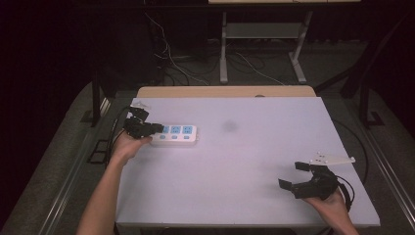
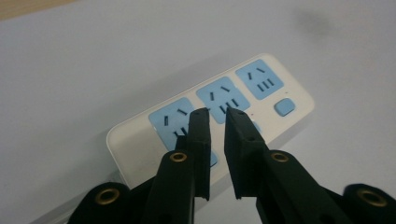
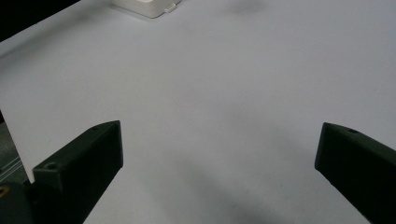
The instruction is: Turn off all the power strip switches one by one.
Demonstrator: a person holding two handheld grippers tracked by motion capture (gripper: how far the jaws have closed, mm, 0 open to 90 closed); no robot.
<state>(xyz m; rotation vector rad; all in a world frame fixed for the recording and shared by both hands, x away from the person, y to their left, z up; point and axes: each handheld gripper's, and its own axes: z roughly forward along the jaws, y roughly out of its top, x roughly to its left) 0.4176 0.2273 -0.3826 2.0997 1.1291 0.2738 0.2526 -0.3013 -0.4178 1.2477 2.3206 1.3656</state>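
High view: a white plastic power strip with blue sockets [image 1: 174,135] is lying flat at the table's [image 1: 235,161] left side. The left gripper [image 1: 155,129] is being held over its near end, jaws nearly closed, a narrow gap showing, nothing grasped. The right gripper [image 1: 292,175] is being held wide open, well apart. The strip is judged rigid, light, smooth; its long edges are being favoured for a hold.
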